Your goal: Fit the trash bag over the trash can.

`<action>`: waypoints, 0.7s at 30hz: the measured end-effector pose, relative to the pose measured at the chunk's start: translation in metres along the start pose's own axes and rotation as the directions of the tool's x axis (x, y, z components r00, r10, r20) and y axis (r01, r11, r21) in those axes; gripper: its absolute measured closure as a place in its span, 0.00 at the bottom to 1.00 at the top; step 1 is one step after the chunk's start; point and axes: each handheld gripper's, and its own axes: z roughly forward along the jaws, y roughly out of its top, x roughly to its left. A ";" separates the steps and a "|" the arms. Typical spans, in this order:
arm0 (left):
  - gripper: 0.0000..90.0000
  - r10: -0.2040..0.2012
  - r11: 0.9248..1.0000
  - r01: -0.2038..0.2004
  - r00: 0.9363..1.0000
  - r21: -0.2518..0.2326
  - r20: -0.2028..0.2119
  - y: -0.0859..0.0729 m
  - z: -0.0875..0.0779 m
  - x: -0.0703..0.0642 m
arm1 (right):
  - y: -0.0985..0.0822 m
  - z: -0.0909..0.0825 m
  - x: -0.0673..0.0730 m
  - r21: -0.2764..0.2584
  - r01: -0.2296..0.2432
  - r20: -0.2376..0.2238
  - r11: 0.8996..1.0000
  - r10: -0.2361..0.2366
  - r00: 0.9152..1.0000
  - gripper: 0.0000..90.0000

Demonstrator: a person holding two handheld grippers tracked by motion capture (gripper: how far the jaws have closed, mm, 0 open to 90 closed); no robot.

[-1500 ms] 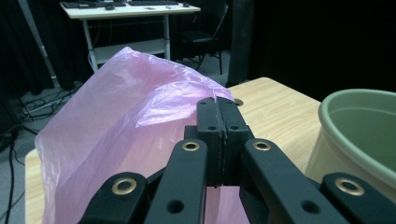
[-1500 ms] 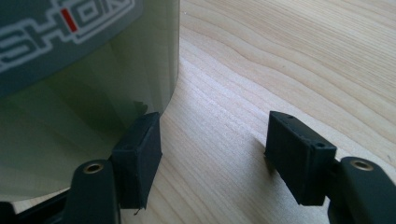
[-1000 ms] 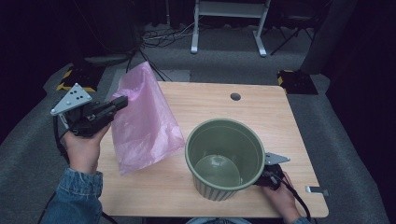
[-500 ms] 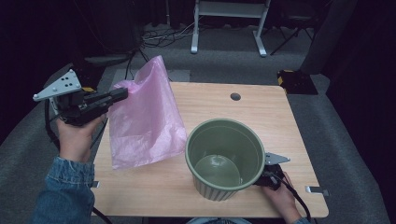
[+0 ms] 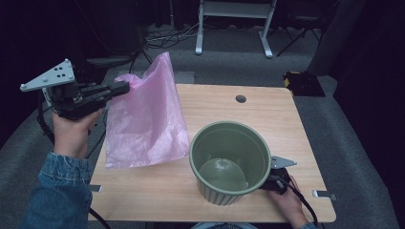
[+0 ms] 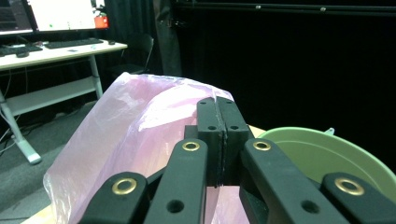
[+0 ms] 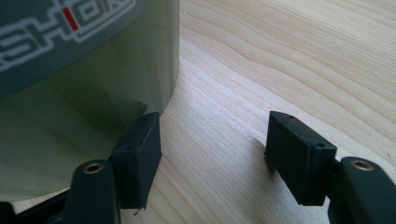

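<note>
Left hand-held gripper (image 5: 122, 88) pinched the thin pink plastic bag (image 5: 145, 119) shut-jawed, hanging beside the ribbed green plastic bin (image 5: 229, 162) on the tabletop (image 5: 267, 114). Right hand-held gripper (image 7: 212, 149) sat open against its base. Judged next: open the bag over the rim.

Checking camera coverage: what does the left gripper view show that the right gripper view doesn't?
Left gripper view: the left gripper with jaws shut on the pink plastic bag, the bin's open rim, and a desk with a monitor behind.

Right gripper view: the right gripper with jaws open and nothing between them, one pad close against the bin's ribbed side, white lettering on that side, and the wooden table.

Both: the green bin.
</note>
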 end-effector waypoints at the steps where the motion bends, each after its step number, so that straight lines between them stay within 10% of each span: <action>1: 0.99 0.003 1.000 -0.003 1.000 -0.004 0.001 0.003 -0.001 0.000 | 0.000 0.000 0.000 0.000 0.000 0.000 1.000 0.000 1.000 0.40; 21: 0.99 0.014 0.999 -0.011 0.998 -0.043 0.065 0.018 0.013 -0.009 | 0.000 0.000 0.000 0.000 0.000 0.000 1.000 0.000 1.000 0.40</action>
